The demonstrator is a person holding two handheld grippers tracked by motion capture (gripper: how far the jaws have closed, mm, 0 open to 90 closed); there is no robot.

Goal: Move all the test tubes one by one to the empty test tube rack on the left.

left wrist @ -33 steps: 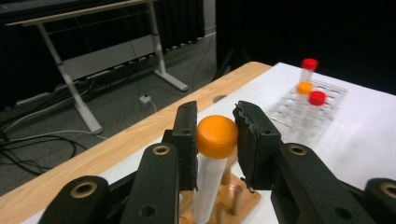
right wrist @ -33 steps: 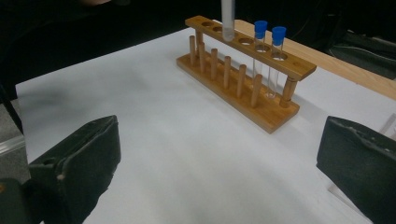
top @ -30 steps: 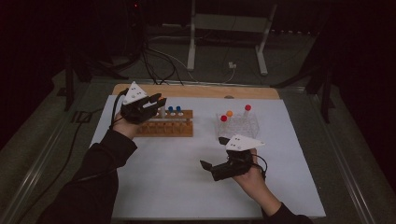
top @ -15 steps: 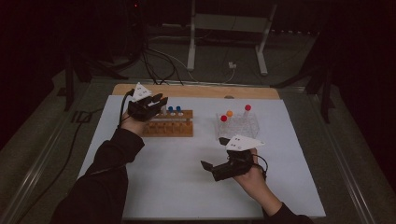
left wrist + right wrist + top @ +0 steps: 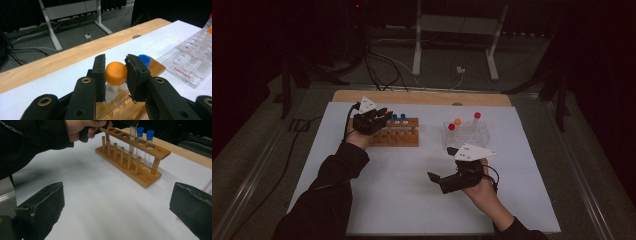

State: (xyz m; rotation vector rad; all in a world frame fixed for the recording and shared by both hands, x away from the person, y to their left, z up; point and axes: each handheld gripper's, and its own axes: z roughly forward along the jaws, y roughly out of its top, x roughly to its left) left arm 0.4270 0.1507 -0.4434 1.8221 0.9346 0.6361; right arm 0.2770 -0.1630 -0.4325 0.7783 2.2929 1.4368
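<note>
While the left gripper [image 5: 116,75] clamps an orange-capped clear plastic test tube [image 5: 115,77] between its two black jaws, the tube stands upright at the centre of the left gripper view, its cap pinched from both sides and its clear body reaching down into a hole of the long wooden test tube rack [image 5: 117,100] at the lower middle of that frame. Just behind the orange cap, a blue-capped tube [image 5: 145,59] peeks out beside the right jaw. At the right edge of that frame lies a clear acrylic tube rack with red lettering [image 5: 192,67] on the white table sheet [image 5: 62,77].

From the high view, the left gripper [image 5: 379,116] sits at the left end of the wooden rack [image 5: 399,137], left of centre in the frame, and the acrylic rack [image 5: 467,134] stands right of centre, holding red- and orange-capped tubes. The right gripper [image 5: 432,176] hovers in the lower right part of that frame, well apart from both racks.

Seen from the right gripper view, the right gripper's two jaws stand wide apart at the lower corners with nothing between them. The wooden rack [image 5: 130,162] runs across the upper middle, two blue-capped tubes [image 5: 144,145] upright near its right end, and a person's hand [image 5: 82,128] holds the left gripper at the top of the frame, over the rack's holes.
</note>
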